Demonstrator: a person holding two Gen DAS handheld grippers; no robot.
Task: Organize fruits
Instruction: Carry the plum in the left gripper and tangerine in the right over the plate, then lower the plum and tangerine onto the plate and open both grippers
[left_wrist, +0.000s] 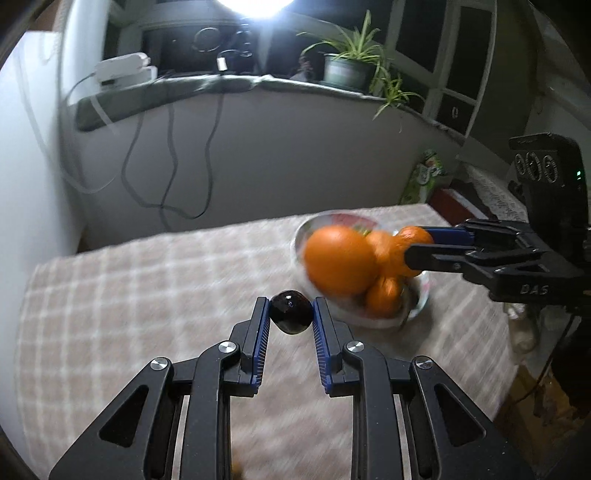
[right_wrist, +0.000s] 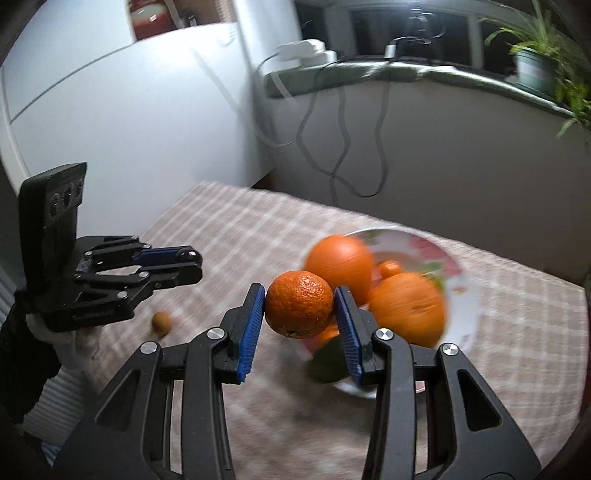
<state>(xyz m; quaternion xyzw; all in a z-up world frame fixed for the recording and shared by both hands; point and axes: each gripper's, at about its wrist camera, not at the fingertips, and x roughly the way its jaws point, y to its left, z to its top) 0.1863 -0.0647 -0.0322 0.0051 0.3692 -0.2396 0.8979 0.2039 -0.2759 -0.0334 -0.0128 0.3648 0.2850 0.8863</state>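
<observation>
My left gripper (left_wrist: 290, 314) is shut on a small dark plum (left_wrist: 290, 312) above the checked tablecloth, just left of the bowl (left_wrist: 417, 306). My right gripper (right_wrist: 300, 306) is shut on a mandarin (right_wrist: 299, 304) and holds it at the near left rim of the bowl (right_wrist: 467, 310). The bowl holds several oranges (right_wrist: 406, 308) and something green (right_wrist: 327, 363). In the left wrist view the right gripper (left_wrist: 417, 247) reaches in from the right over the bowl with the mandarin (left_wrist: 412, 236). In the right wrist view the left gripper (right_wrist: 194, 264) is at the left.
A small brown fruit (right_wrist: 161, 322) lies on the tablecloth (right_wrist: 258, 236) under the left gripper. A white fridge (right_wrist: 129, 122) stands at the table's far left. Cables (left_wrist: 170, 158) hang down the wall behind. A potted plant (left_wrist: 347, 62) is on the sill. A green packet (left_wrist: 424, 177) stands behind the table.
</observation>
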